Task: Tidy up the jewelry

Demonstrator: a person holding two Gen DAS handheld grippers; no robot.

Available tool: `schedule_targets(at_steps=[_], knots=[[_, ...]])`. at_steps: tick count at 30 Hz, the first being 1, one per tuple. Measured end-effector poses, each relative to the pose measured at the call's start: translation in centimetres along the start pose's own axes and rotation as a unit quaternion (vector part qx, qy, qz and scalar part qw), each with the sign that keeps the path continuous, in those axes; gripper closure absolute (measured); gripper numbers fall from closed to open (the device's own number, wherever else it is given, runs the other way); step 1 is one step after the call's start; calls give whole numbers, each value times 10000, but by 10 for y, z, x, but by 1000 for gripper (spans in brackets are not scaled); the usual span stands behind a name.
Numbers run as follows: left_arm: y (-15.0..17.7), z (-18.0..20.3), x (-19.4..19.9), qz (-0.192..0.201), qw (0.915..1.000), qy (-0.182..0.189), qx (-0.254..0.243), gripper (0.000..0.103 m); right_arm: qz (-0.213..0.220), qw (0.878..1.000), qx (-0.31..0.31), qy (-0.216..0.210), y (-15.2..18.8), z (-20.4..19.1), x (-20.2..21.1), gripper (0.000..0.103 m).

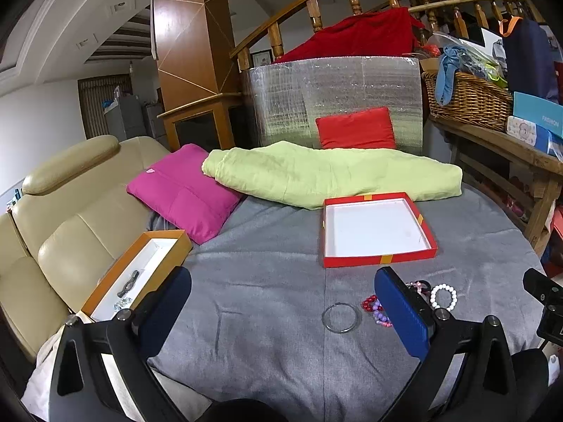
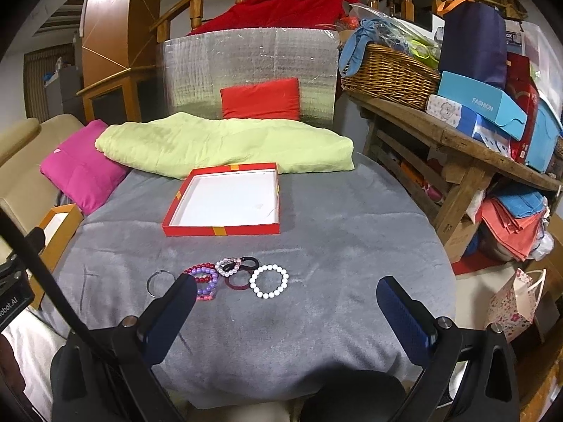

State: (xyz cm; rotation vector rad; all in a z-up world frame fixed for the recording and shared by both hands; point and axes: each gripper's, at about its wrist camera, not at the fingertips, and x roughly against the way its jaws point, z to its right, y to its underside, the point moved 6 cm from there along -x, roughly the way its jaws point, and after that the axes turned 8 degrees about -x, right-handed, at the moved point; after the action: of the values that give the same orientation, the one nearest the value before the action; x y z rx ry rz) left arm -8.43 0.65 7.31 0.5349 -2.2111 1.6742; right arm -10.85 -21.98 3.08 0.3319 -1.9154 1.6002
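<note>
Several bracelets lie in a cluster on the grey blanket (image 2: 316,246): a white bead bracelet (image 2: 269,281), a silver bangle (image 2: 160,283), red and purple bead bracelets (image 2: 204,277), a pink one with a black loop (image 2: 232,265). A shallow red box (image 2: 225,204) with a white inside lies behind them, holding nothing. My right gripper (image 2: 286,292) hovers open just in front of the cluster. My left gripper (image 1: 281,281) is open too, left of the silver bangle (image 1: 341,317) and white bracelet (image 1: 443,296). An orange box (image 1: 139,274) at the left holds small dark pieces.
A pink cushion (image 1: 183,190), a green folded quilt (image 1: 330,172) and a red cushion (image 1: 355,128) sit behind the red box (image 1: 376,228). A beige sofa (image 1: 70,211) stands at the left. A wooden bench (image 2: 457,144) with a wicker basket (image 2: 387,74) and boxes is at the right.
</note>
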Motion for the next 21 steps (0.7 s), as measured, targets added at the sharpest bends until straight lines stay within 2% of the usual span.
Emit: schedule_targets(at_steps=[21], knots=[[9, 6, -9, -131, 9999, 11, 13, 0, -115, 9999, -9, -31, 4, -1, -11, 0]])
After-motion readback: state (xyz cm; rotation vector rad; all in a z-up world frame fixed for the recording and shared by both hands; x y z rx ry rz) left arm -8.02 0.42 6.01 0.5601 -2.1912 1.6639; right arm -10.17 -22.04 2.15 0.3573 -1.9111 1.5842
